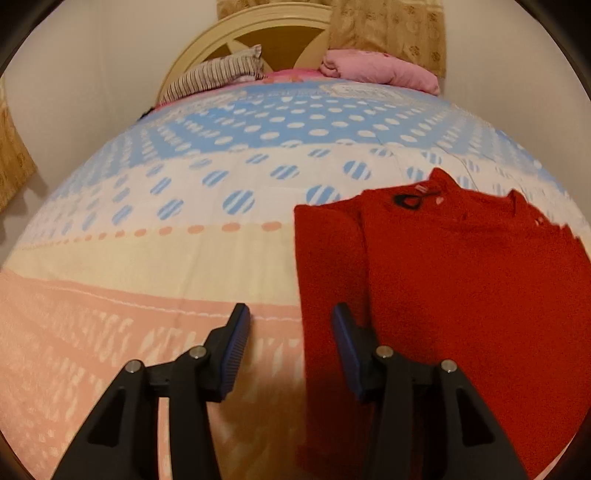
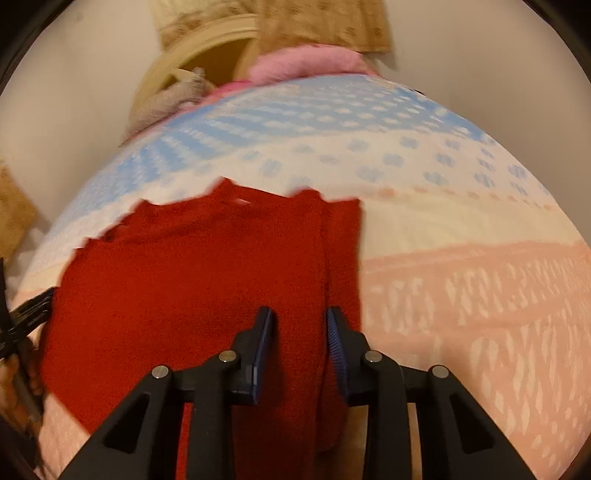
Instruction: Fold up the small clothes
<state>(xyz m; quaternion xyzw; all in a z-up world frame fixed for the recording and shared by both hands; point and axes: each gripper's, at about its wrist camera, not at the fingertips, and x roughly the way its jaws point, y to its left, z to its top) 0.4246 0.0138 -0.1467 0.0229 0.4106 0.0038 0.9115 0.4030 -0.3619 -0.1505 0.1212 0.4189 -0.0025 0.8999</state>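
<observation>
Both my grippers, left (image 1: 290, 332) and right (image 2: 300, 332), gape empty over the red sweater (image 1: 461, 280); I should pinch its near side edges evenly.

Sweater (image 1: 461, 280) flat on bedspread (image 1: 184, 258), pillows (image 1: 376, 68) behind by the headboard (image 1: 243, 33)

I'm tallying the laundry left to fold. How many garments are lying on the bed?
1: a red sweater spread flat on the bedspread, between the two grippers. The pink bundle and striped cushion by the headboard may be bedding; can't tell.
</observation>
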